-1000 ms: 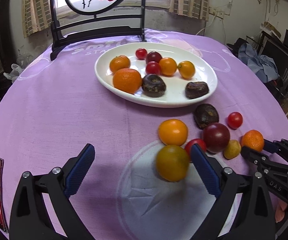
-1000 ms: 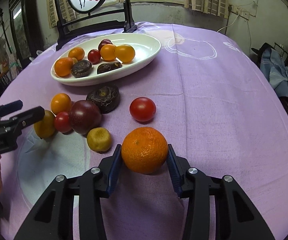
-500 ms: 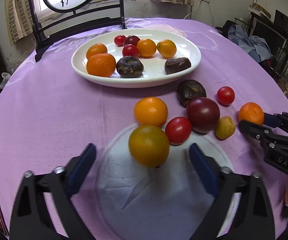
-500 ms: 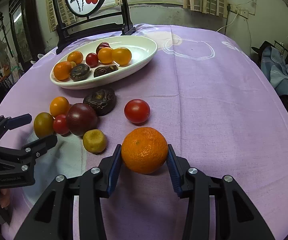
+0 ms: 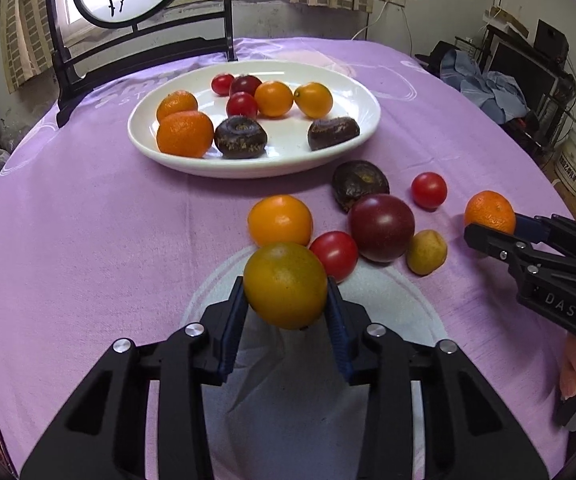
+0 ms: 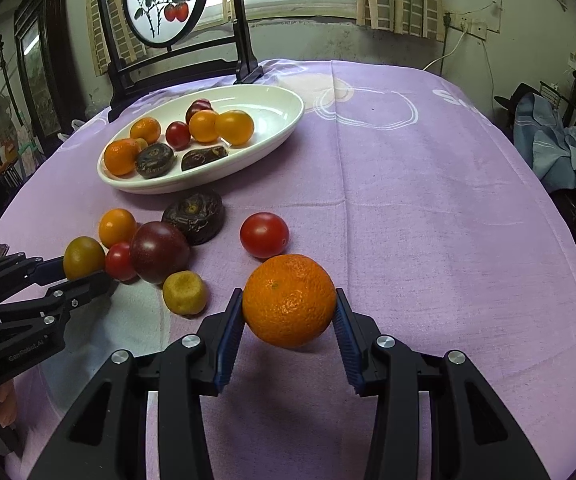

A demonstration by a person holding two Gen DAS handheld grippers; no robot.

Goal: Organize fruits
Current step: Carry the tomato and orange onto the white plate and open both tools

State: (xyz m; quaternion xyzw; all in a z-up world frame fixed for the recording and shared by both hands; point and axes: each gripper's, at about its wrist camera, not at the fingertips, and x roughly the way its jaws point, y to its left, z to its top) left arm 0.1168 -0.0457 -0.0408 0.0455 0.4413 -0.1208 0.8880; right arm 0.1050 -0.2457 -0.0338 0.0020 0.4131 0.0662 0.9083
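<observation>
Left gripper (image 5: 286, 312) jaws just closed onto greenish-yellow tomato (image 5: 285, 285); right gripper (image 6: 289, 330) clamps dimpled orange (image 6: 289, 300).

Cloth, glaze and fruit skins around the white oval plate (image 5: 362, 118)

The plate is glossy glazed ceramic on a matt, woven purple tablecloth (image 5: 88, 220). Below it, the red tomato (image 5: 429, 189) and dark purple tomato (image 5: 381, 227) have smooth, shiny skins; the mandarin (image 6: 289, 300) is pebbly, and the dark wrinkled fruit (image 5: 359, 184) is rough and dull.

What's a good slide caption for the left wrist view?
Left gripper closes on a yellow-green tomato; right gripper holds a mandarin near the plate.
</observation>
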